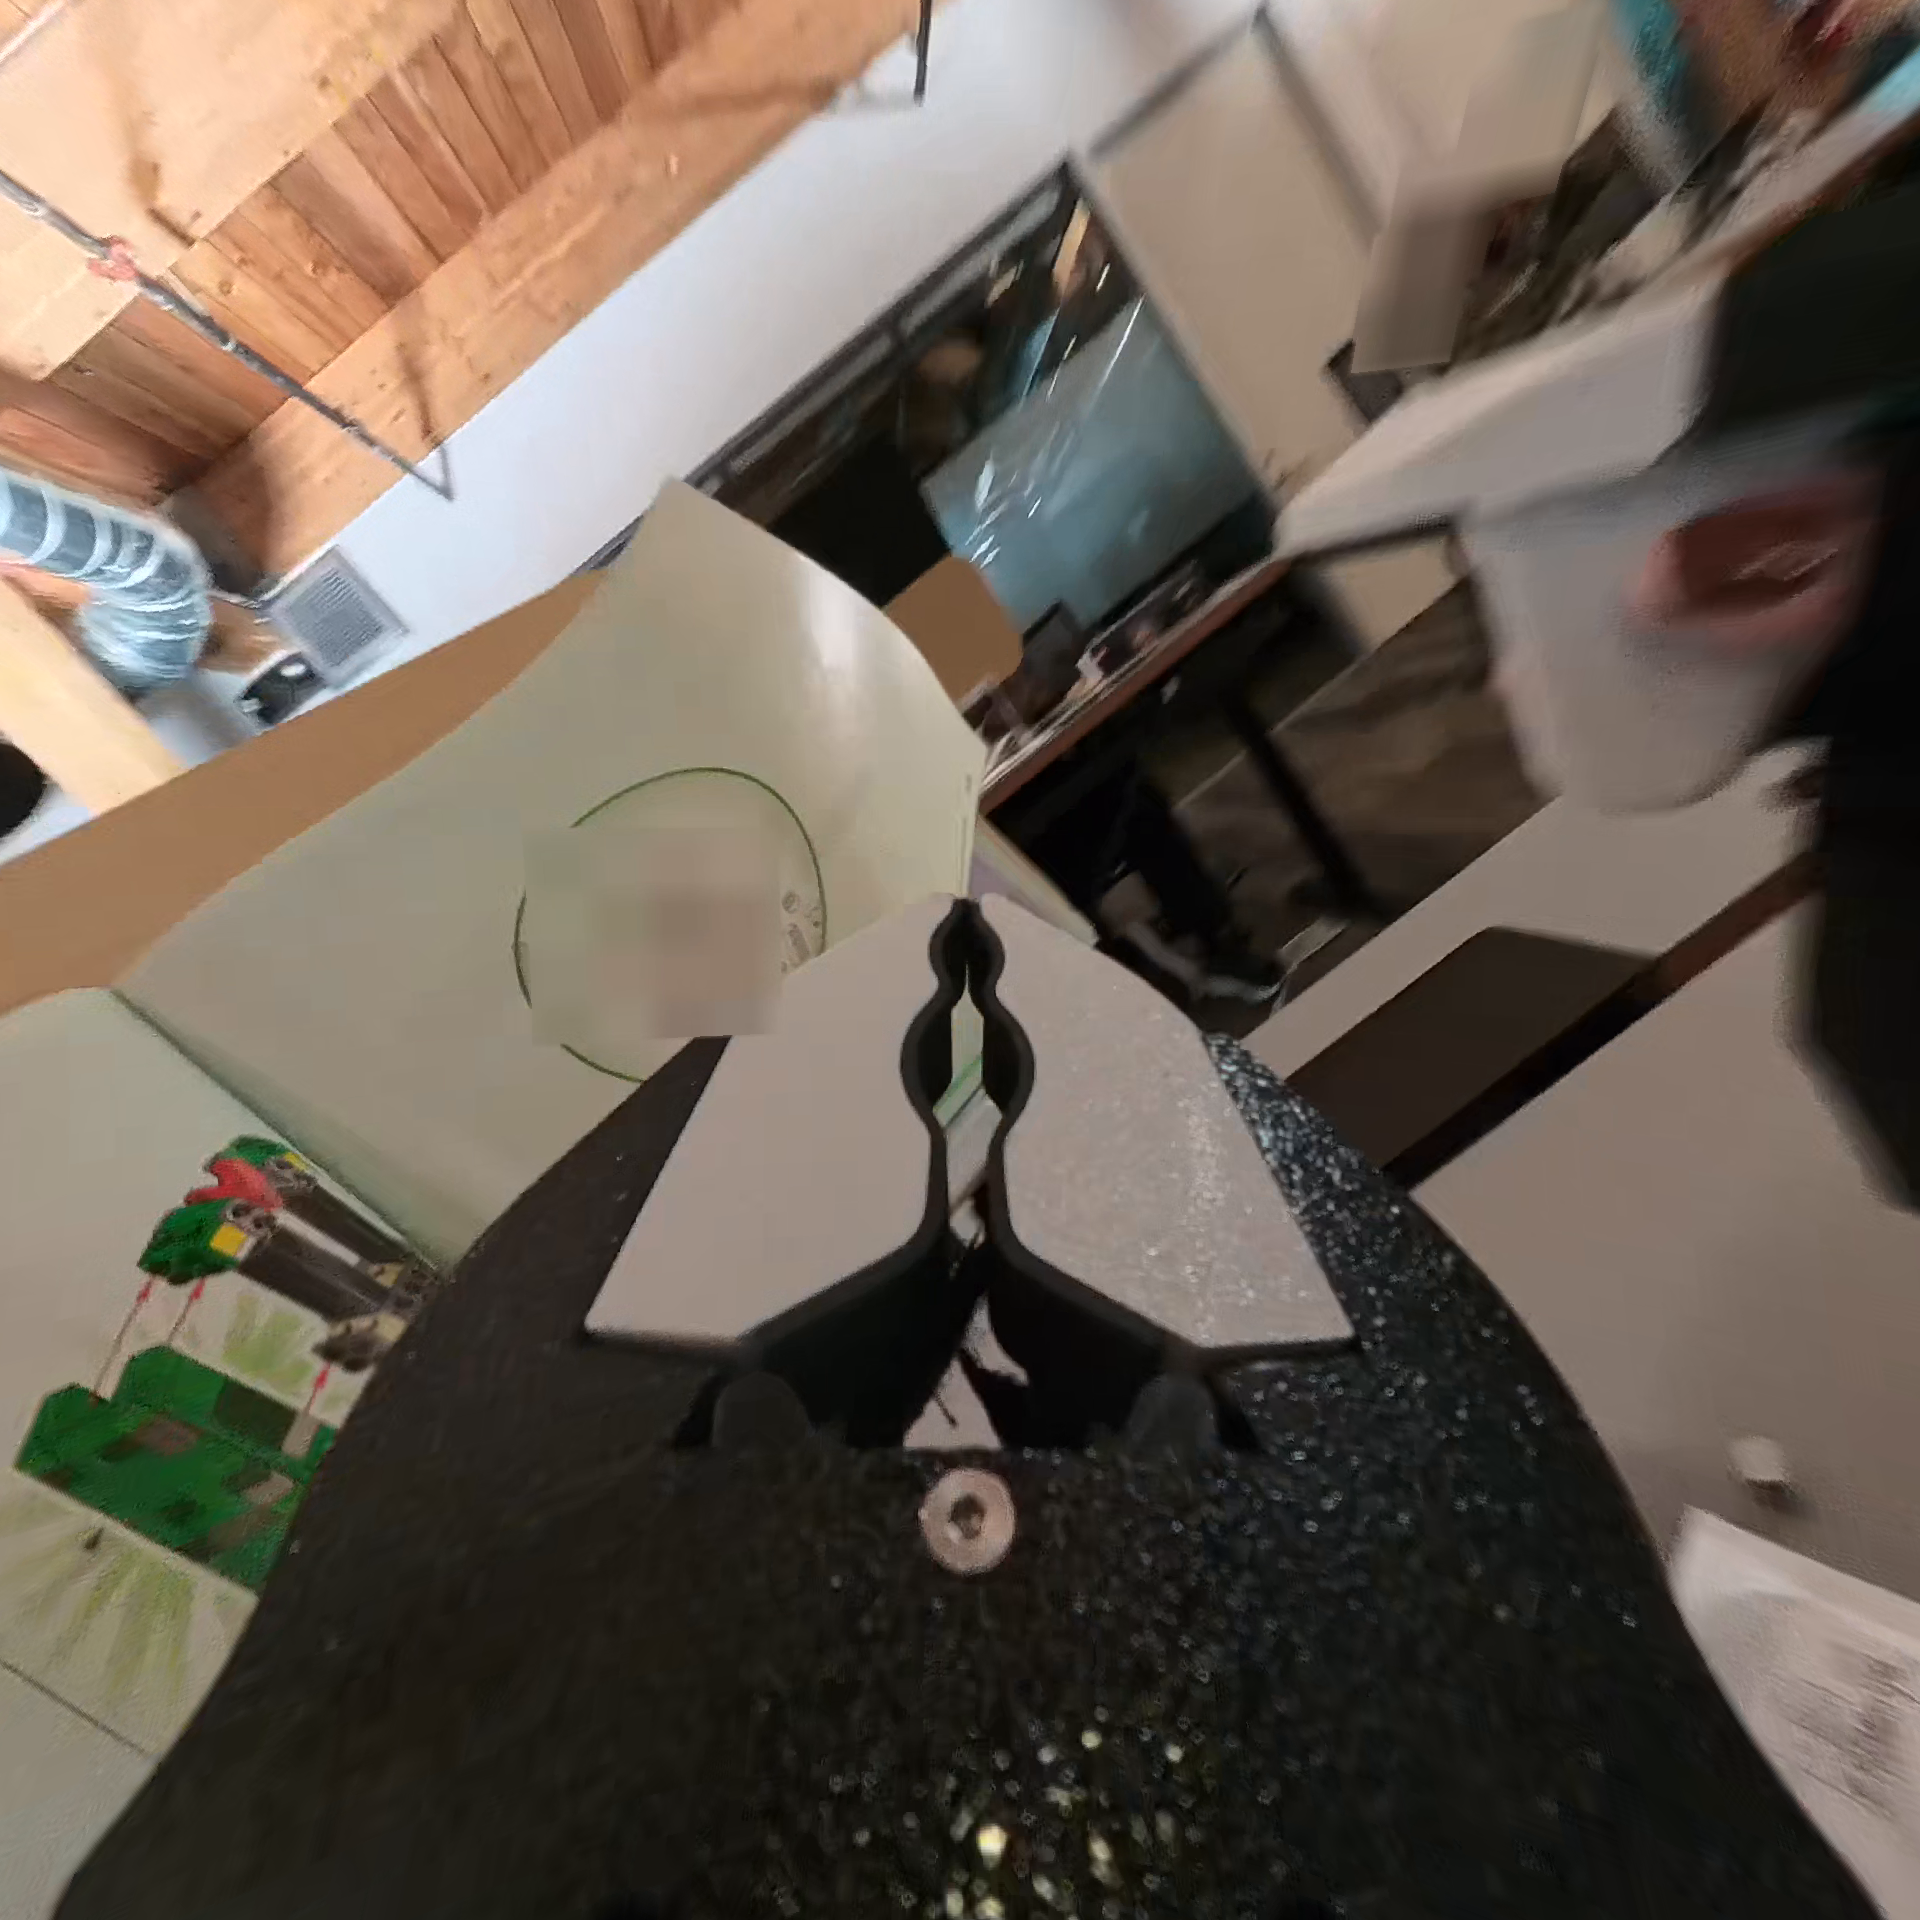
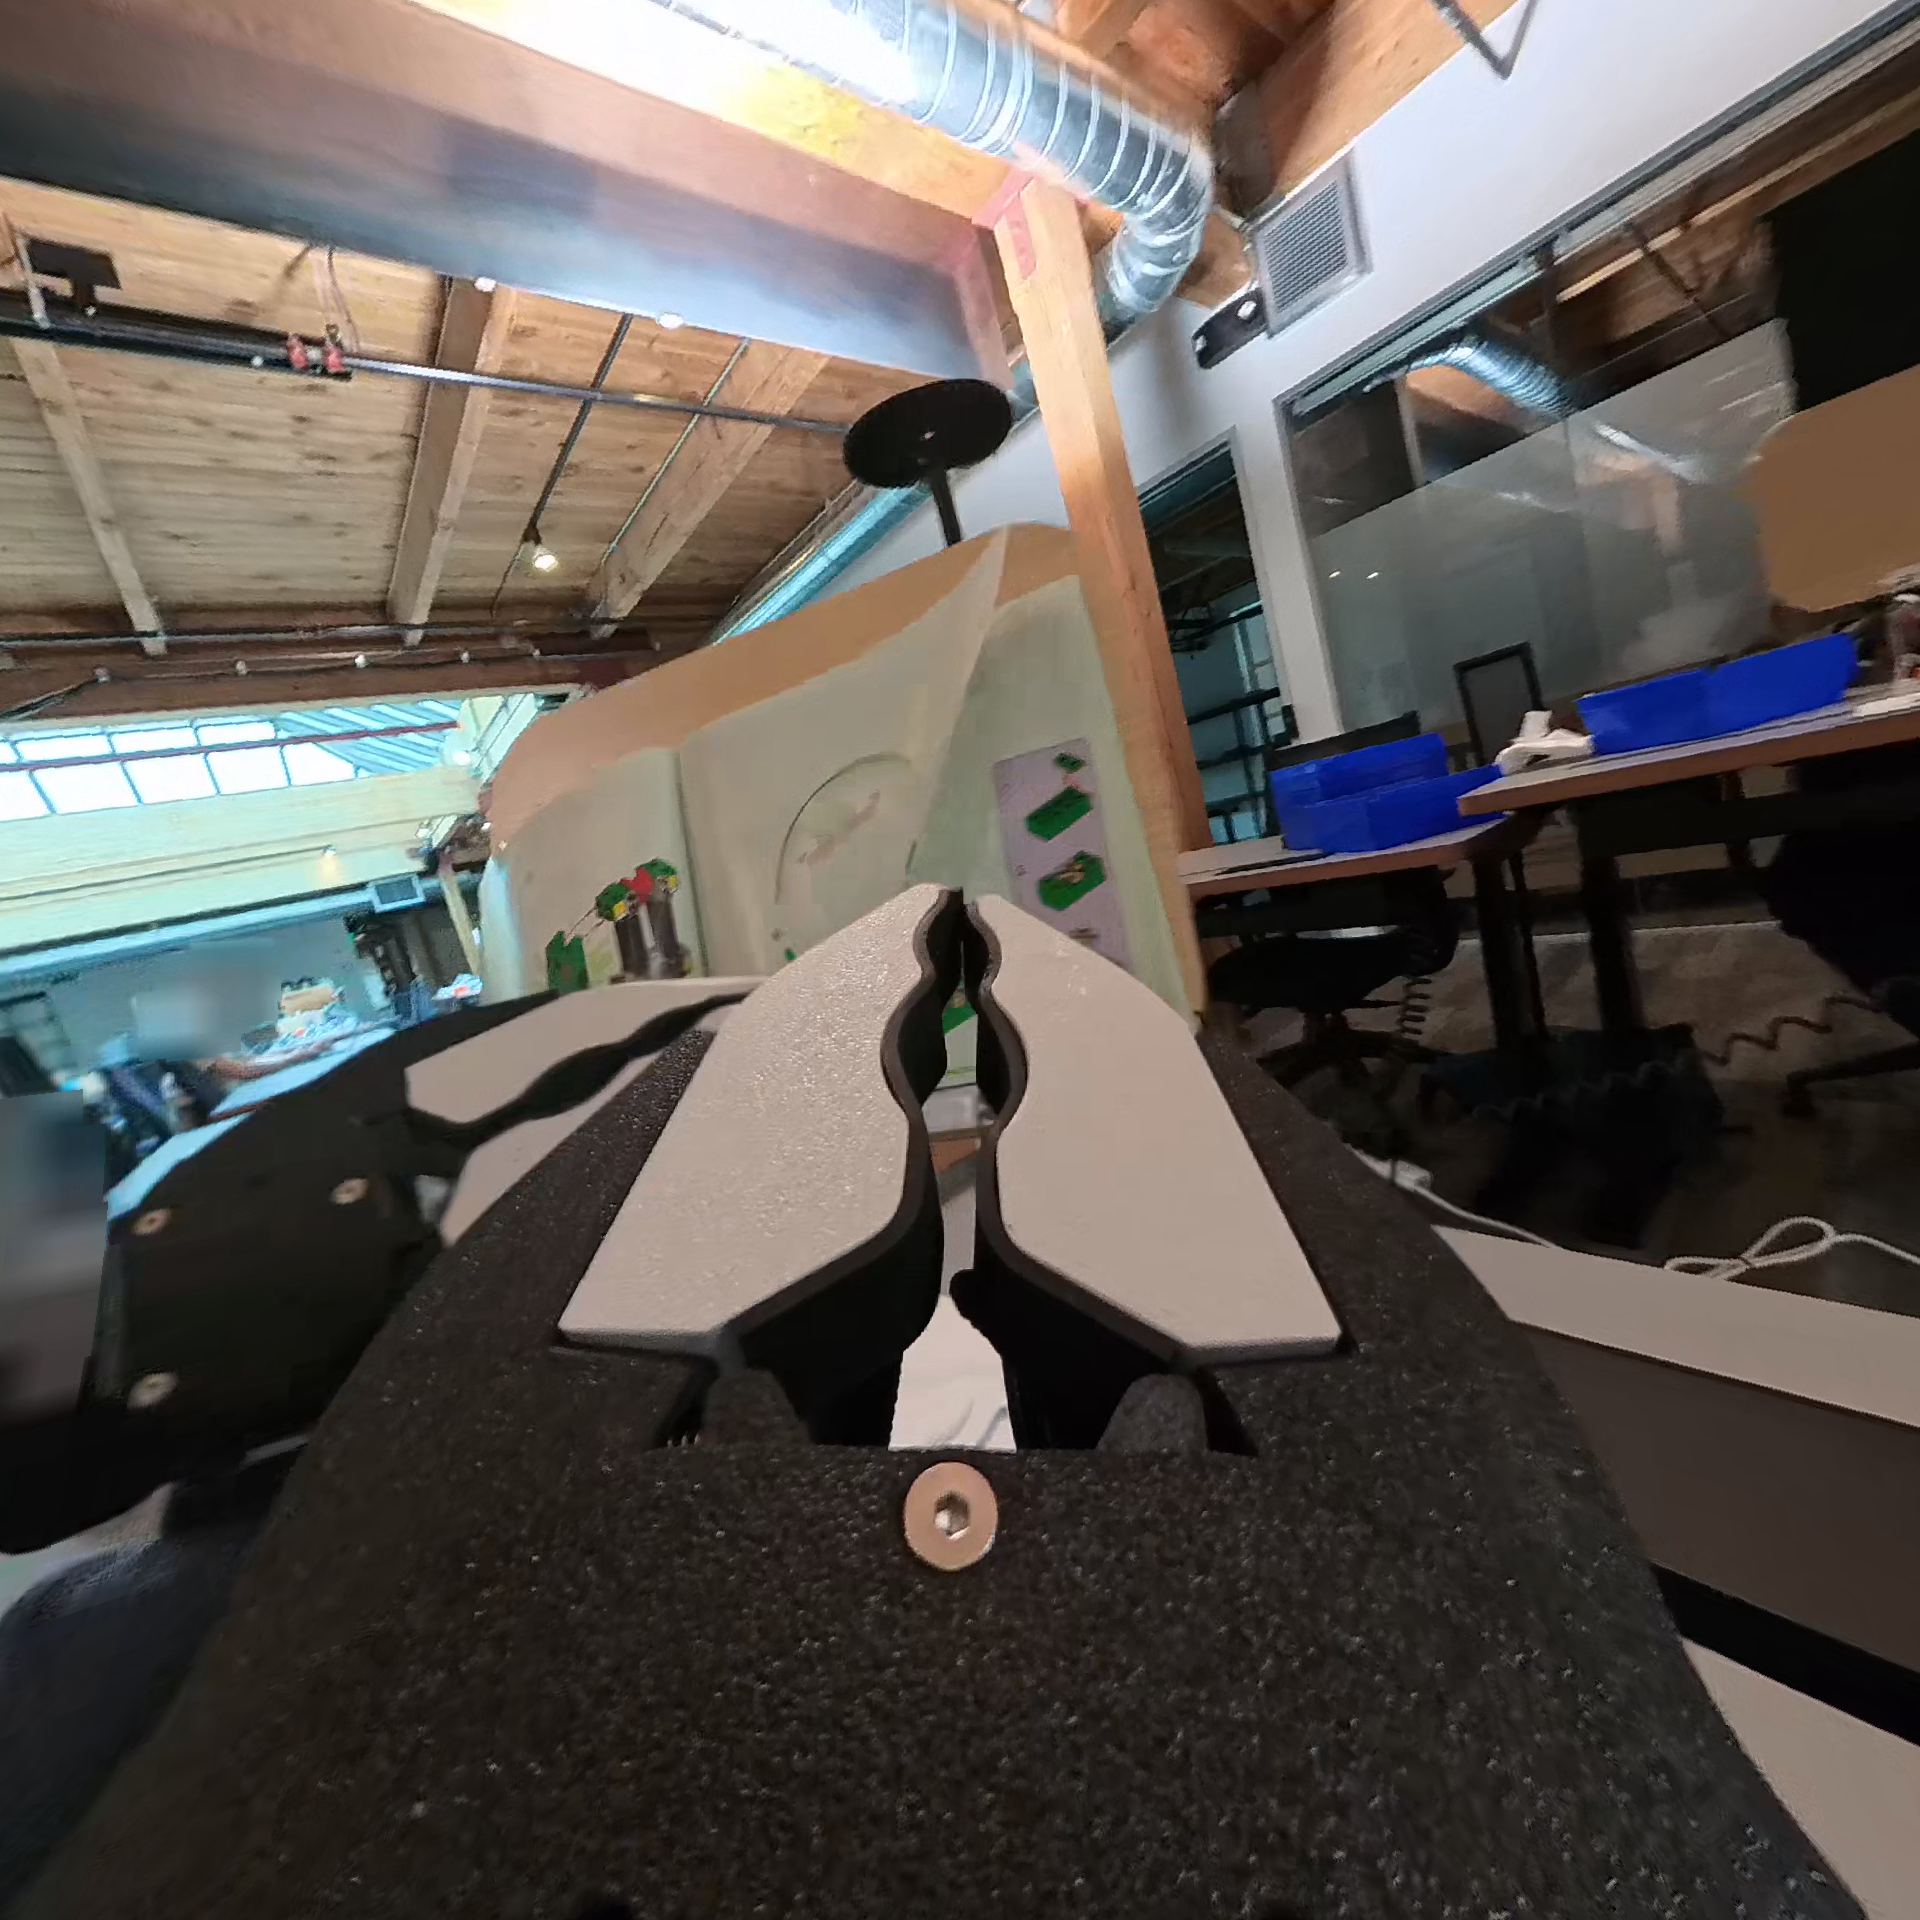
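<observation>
— Tongs?
— Left tongs [image 1: 966,920] pinched tip to tip, right tongs [image 2: 964,906] nearly so. Whether either grips anything, I cannot tell (tips overlap the sheet).
— Textures?
— Pebbled grey fingers [image 1: 831,1143] with wavy black edges. Beyond them is a curled cream sheet [image 1: 727,665] backed by cardboard [image 1: 260,810]. Farther off are blue bins [image 2: 1714,696] on a worktop [image 2: 1662,764].

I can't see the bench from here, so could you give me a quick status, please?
Left gripper shut, empty. Right gripper shut, empty. Both raised, facing printed cardboard box. Nothing between.
</observation>
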Motion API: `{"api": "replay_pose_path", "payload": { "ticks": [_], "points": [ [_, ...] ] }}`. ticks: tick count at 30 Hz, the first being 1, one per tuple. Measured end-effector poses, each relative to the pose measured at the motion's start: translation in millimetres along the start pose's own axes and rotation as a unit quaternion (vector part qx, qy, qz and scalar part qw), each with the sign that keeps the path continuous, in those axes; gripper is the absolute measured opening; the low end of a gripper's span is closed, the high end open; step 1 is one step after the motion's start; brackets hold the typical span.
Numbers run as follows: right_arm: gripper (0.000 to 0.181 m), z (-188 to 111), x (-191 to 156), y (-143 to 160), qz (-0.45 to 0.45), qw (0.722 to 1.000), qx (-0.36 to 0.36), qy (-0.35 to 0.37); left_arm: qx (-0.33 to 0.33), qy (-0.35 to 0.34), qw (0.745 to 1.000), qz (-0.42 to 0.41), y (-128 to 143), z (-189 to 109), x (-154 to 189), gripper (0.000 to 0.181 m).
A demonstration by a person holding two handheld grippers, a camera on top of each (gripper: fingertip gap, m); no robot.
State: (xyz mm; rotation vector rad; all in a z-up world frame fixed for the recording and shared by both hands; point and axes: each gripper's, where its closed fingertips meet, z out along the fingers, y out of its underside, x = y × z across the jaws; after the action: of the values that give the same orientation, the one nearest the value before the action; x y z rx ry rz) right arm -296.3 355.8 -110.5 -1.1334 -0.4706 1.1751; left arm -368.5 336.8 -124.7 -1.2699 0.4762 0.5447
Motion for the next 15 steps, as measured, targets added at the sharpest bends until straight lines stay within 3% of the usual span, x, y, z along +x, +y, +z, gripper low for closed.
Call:
{"api": "replay_pose_path", "payload": {
  "ticks": [1, 6, 12, 13, 15],
  "points": [
    [0.0, 5.8, -8.0, 5.4, -0.002, 1.0, -0.007, -0.011, 0.019, 0.013, 0.999, -0.024, -4.7, -9.5, -0.7, 0.0],
    [0.0, 30.8, -42.0, 26.8, -0.024, 0.999, -0.027, -0.041, 0.066, 0.106, 0.984, -0.125, -16.2, -43.7, 0.1, 0.0],
    [0.0, 48.1, -63.8, 44.2, -0.042, 0.996, -0.039, -0.067, 0.015, 0.24, 0.952, -0.188, -9.1, -60.9, 16.4, 0.001],
    [0.0, 50.0, -65.9, 45.6, -0.042, 0.996, -0.038, -0.072, 0.007, 0.245, 0.951, -0.186, -8.3, -62.3, 15.3, 0.024],
    [0.0, 52.4, -69.3, 47.3, -0.04, 0.995, -0.035, -0.08, -0.027, 0.257, 0.945, -0.199, -3.9, -65.9, 11.2, 0.036]
  ]
}}
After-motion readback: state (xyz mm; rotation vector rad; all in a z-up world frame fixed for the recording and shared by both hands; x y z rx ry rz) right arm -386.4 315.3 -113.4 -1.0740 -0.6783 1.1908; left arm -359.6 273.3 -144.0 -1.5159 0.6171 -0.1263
